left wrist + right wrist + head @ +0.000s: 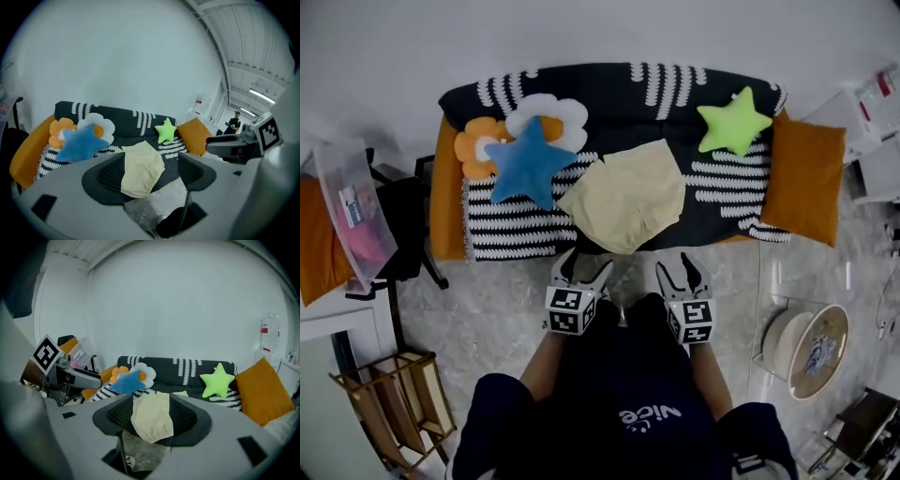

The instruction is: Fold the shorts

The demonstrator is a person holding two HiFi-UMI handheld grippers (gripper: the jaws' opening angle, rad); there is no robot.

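Note:
The pale yellow shorts point(628, 197) lie bunched on the front edge of a sofa point(609, 94) with a black-and-white patterned cover. Both grippers hover over the marble floor just in front of the sofa, short of the shorts and not touching them. My left gripper point(584, 265) is open with nothing between its jaws. My right gripper point(677, 267) is open too and empty. In the left gripper view the shorts point(140, 166) show beyond the gap between the jaws. The right gripper view has the shorts point(152, 416) in the same place between its jaws.
On the sofa sit a blue star pillow point(525, 164), a flower pillow point(483, 141) and a green star pillow point(733, 122). An orange cushion point(806, 178) is at its right end. A clear bin point(352, 211) and wooden rack point(394, 394) stand left, a round stool point(811, 352) right.

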